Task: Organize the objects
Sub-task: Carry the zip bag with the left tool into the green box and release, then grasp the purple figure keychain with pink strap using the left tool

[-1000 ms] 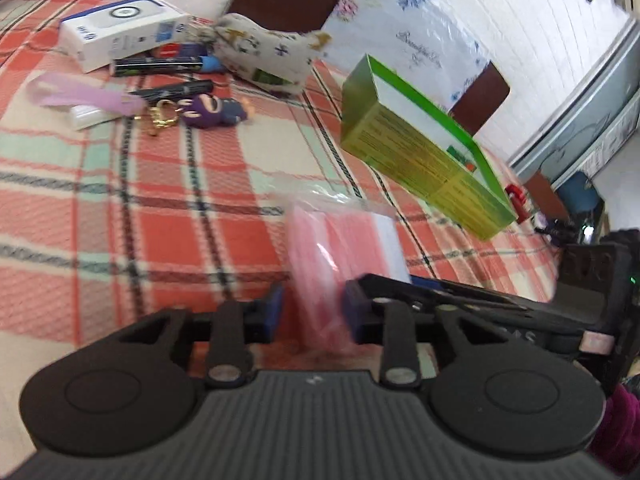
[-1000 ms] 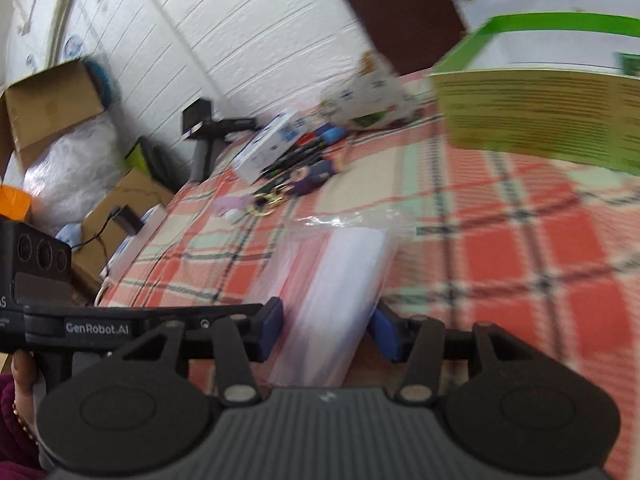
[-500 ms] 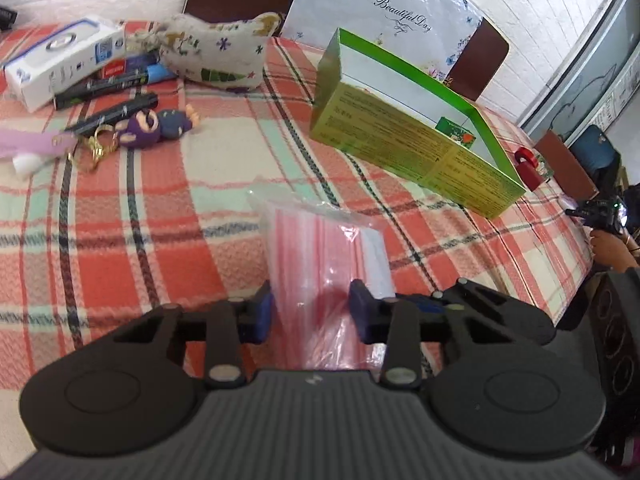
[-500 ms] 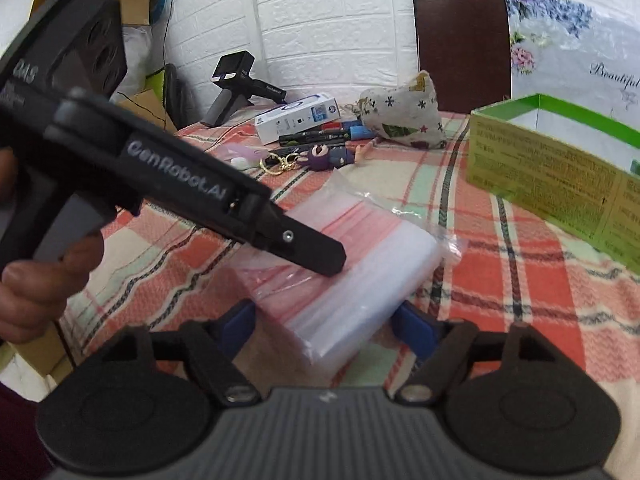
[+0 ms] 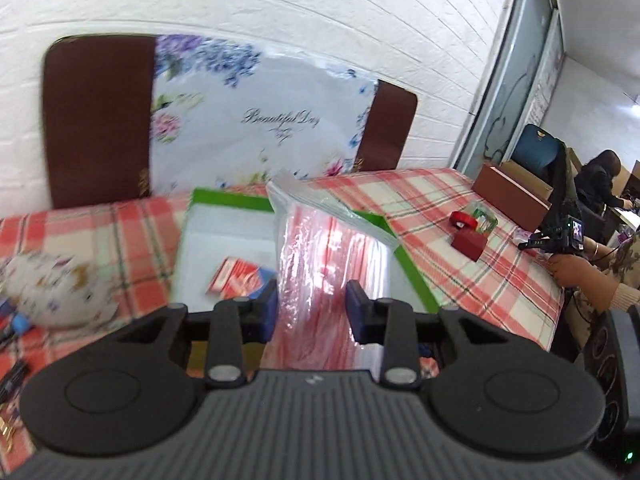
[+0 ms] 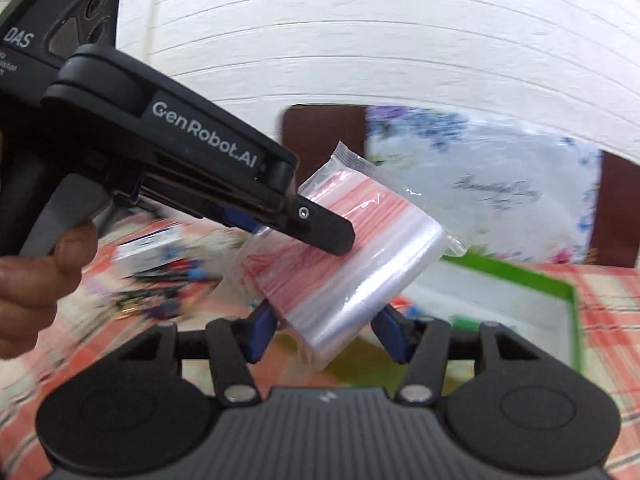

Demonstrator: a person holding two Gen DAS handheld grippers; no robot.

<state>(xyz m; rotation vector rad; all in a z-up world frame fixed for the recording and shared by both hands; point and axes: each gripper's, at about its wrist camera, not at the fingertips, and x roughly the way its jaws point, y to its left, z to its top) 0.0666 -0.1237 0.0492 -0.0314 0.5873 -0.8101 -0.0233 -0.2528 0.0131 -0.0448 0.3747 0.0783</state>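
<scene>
A clear pack of red-striped zip bags (image 5: 320, 256) is lifted off the table, and my left gripper (image 5: 312, 308) is shut on its lower part. It hangs over the open green box (image 5: 218, 204), which has a small red and blue packet (image 5: 236, 276) inside. In the right wrist view the same pack (image 6: 344, 248) is tilted, with the left gripper's black finger (image 6: 320, 232) lying across it. My right gripper (image 6: 326, 332) is closing, and its blue pads touch the two lower edges of the pack.
A plaid cloth (image 5: 460, 216) covers the table. A patterned fabric pouch (image 5: 52, 292) lies left of the box, a red ring box (image 5: 468, 242) to the right. Two brown chairs (image 5: 96, 116) and a floral bag (image 5: 260, 116) stand behind. Another person (image 5: 592, 276) holds a camera at right.
The left gripper closed on the pack and lifted it from the cloth to above the green box. The right gripper opened wide, then narrowed onto the pack's lower end and rose.
</scene>
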